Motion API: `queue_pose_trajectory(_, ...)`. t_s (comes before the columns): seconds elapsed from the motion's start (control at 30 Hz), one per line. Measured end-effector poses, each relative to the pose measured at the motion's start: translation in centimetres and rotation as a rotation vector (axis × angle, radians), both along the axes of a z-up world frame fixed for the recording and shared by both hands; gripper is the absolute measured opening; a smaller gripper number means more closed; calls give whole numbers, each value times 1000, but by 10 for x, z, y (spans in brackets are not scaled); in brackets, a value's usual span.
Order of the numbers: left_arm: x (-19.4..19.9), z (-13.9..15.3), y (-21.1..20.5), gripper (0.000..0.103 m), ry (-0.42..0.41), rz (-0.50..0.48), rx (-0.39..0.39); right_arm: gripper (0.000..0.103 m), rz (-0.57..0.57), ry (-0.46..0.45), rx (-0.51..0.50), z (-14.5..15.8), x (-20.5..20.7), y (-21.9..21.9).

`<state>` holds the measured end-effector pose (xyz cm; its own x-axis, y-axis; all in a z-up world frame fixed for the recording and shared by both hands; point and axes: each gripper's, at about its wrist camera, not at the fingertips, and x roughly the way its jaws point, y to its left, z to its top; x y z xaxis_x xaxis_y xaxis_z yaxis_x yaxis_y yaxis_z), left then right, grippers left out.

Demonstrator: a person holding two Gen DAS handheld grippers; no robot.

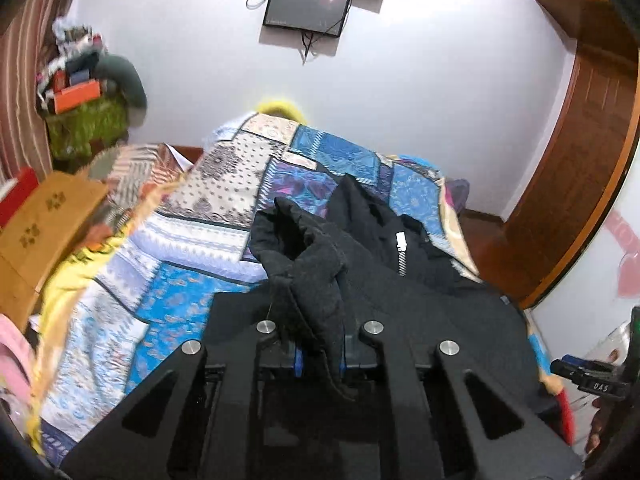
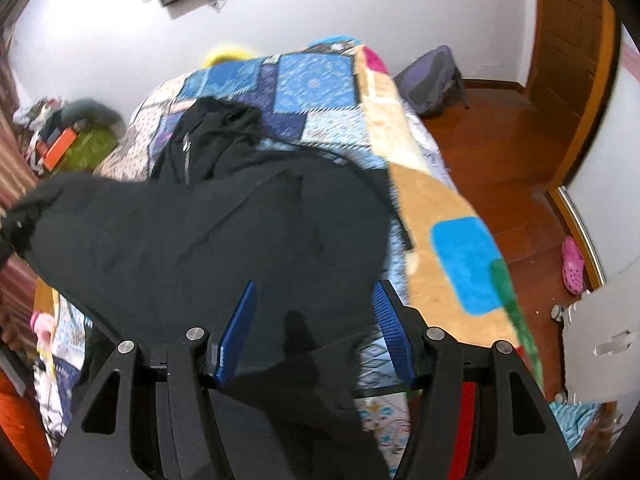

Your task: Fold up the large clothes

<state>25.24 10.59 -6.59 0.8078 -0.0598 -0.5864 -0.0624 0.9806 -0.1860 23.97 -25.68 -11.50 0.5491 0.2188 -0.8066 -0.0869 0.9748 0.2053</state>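
A large black zip jacket [image 1: 400,280] lies on a bed covered by a blue patchwork quilt [image 1: 224,208]. My left gripper [image 1: 320,354] is shut on a bunched fold of the jacket's black fabric, which stands up between its blue pads. In the right wrist view the jacket [image 2: 224,224] spreads across the quilt [image 2: 320,80]. My right gripper [image 2: 316,332] is open, its blue pads [image 2: 238,332] wide apart on either side of the jacket's near edge. The jacket's silver zipper [image 1: 402,254] shows near the collar.
A tan cardboard box [image 1: 44,224] sits at the bed's left. A cluttered green-covered stand [image 1: 86,120] is in the far left corner. A purple backpack [image 2: 434,80] and a pink shoe [image 2: 573,266] lie on the wooden floor to the right. A wooden door [image 1: 584,160] is at right.
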Motion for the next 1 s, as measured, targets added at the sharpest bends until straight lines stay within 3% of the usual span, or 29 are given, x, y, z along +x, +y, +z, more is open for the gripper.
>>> queue_pose_trajectory(0.23, -9, -52, 13, 12, 107, 41, 59, 57, 61, 86, -56, -30, 3, 29)
queue_pose_trajectory(0.47, -14, -118, 24, 15, 254, 41, 38, 59, 89, 64, -121, -30, -4, 39)
queue_pose_trajectory(0.6, -22, -144, 28, 22, 320, 26, 18, 59, 95, 61, -142, -29, -5, 42)
queue_pose_trajectory(0.63, -24, -148, 27, 25, 334, 21, 13, 59, 97, 61, -145, -29, -5, 42)
queue_pose_trajectory(0.67, -25, -150, 27, 34, 347, 25, 24, 59, 98, 63, -147, -28, -4, 43)
queue_pose_trajectory(0.7, -26, -151, 27, 49, 356, 36, 47, 59, 100, 66, -145, -28, -3, 43)
queue_pose_trajectory(0.77, -28, -149, 27, 59, 371, 64, 127, 59, 107, 75, -140, -27, 0, 45)
queue_pose_trajectory(0.9, -23, -138, 34, 59, 396, 47, 181, 59, 135, 90, -114, -22, 7, 45)
queue_pose_trajectory(1.0, -15, -115, 37, 59, 363, 41, 215, 59, 138, 80, -95, -13, 14, 45)
